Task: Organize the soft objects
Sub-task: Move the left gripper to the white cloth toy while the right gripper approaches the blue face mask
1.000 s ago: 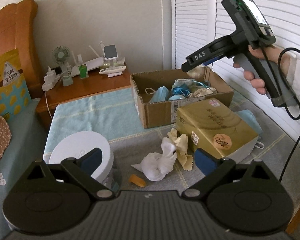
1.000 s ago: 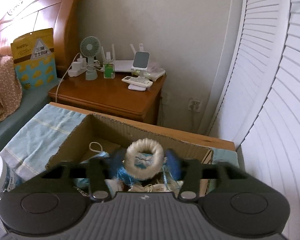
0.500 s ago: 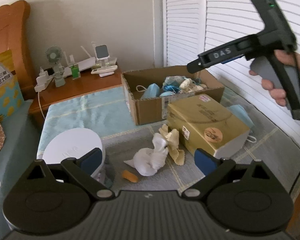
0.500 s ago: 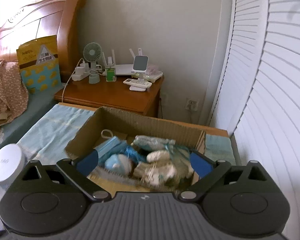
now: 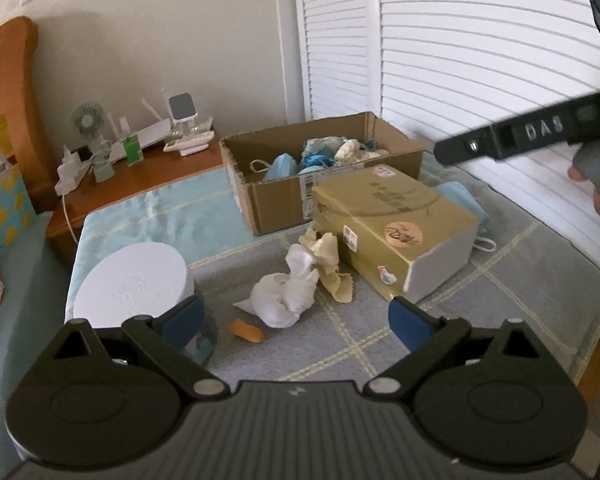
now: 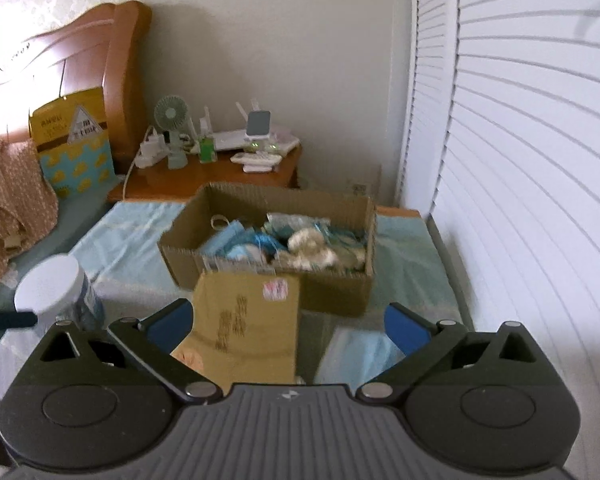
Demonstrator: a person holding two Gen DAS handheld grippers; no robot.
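On the blanket-covered surface, the right hand-held gripper (image 6: 286,326), jaws now spread and empty, has pulled back from the cardboard box (image 6: 268,264) ahead, its fluffy ring dropped in.

Both wrist views face cardboard box (image 5: 320,176) (image 6: 272,248), shared.

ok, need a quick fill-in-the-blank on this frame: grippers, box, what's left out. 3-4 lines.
1. Both the left gripper and the right gripper have their jaws ____.
2. The blue masks and yarn lie inside the ____ box.
3. The white cloth lies on the blanket, ____ the box.
4. The gold carton sits directly in ____ of the box.

Missing words: open; cardboard; outside; front
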